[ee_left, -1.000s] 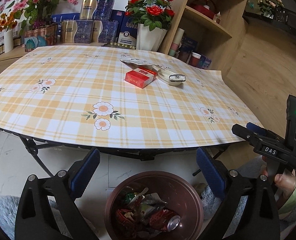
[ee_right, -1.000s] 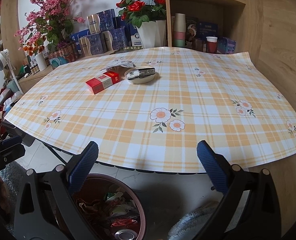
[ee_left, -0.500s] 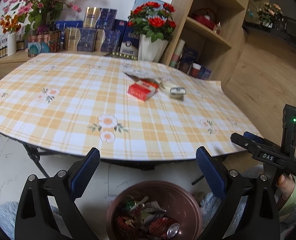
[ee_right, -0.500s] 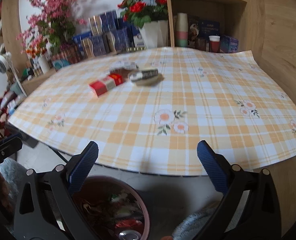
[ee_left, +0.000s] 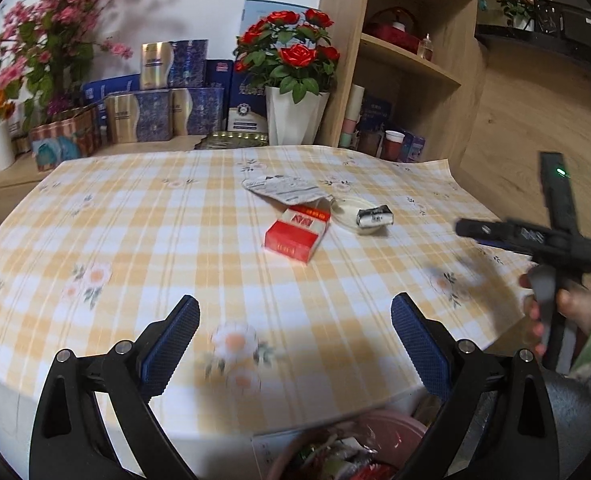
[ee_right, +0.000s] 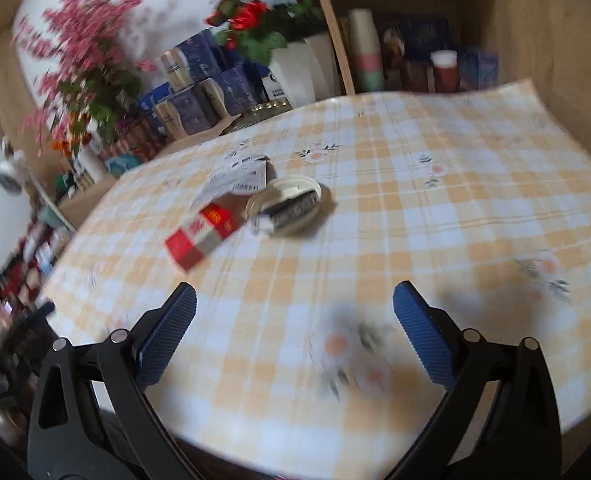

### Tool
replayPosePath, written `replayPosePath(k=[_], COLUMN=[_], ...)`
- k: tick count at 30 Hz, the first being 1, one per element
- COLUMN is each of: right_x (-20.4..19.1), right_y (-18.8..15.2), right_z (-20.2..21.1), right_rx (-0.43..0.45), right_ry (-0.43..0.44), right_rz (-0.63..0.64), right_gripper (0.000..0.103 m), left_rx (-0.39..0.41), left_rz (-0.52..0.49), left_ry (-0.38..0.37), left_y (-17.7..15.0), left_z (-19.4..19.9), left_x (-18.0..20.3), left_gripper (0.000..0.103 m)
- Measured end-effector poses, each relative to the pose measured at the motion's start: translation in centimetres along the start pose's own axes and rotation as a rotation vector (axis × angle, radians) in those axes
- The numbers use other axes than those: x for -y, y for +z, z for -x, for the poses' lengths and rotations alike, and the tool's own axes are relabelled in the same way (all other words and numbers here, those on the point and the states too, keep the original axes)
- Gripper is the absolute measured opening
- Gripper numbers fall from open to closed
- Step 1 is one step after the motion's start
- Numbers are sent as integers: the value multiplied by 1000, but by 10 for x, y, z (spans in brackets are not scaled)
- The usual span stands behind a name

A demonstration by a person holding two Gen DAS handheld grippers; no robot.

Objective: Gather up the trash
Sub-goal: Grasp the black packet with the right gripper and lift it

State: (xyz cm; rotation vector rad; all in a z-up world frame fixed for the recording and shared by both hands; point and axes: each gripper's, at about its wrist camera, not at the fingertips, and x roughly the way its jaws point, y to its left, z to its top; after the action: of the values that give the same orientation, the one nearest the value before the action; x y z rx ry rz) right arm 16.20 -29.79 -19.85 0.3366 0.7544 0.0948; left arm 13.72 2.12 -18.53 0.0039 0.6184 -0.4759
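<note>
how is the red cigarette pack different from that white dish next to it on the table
The red cigarette pack is a boxy rectangle; the white dish is round and shallow. The pack is red and white, the dish plain white. The dish has a small silvery wrapper lying on it; nothing lies on the pack. Both sit on the checked tablecloth, untouched by either gripper.

Your light is even, soft daylight with no glare. Left wrist view: mostly sharp, though the near bench [ee_left: 231, 344] flowers smear and the right gripper [ee_left: 491, 232] blurs. Right wrist view: motion blur throughout; the red pack [ee_right: 203, 236] streaks. Fisheye bends the bench edges, and corners vignette black. Faint shadows lie under the fingers [ee_right: 419, 332].
</note>
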Motion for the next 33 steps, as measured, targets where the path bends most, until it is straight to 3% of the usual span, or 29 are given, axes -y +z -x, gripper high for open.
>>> replayPosePath(k=[4,9,15,17,22,29,33], right_x=[7,11,6,8,18,18,27], right_y=[26,42,49,48,43,35,31], right_z=[-47,-90,-123,-126,-111,-76,-71], right_rx=[-40,-69,-110,-127,-103,-19,-37], right_ry=[26,80,39,44,98,94,129], right_rz=[-72,-163,-165,-176,-241,-204,-235], right_gripper=[97,84,55,37,18,15,15], left_rx=[-23,-64,-94,-102,-117,-153,-181], left_rz=[-23,-67,-85,-92,-87,-38,-63], left_ry=[-22,-41,-49,-50,-59,-80,-79], left_y=[17,31,41,41,42,51,61], left_z=[-30,-61,-82,-87,-100,-128,-149], left_x=[-1,-1,-6,-6,-5,-5,-1], left_gripper=[94,94,94,94,94,94,94])
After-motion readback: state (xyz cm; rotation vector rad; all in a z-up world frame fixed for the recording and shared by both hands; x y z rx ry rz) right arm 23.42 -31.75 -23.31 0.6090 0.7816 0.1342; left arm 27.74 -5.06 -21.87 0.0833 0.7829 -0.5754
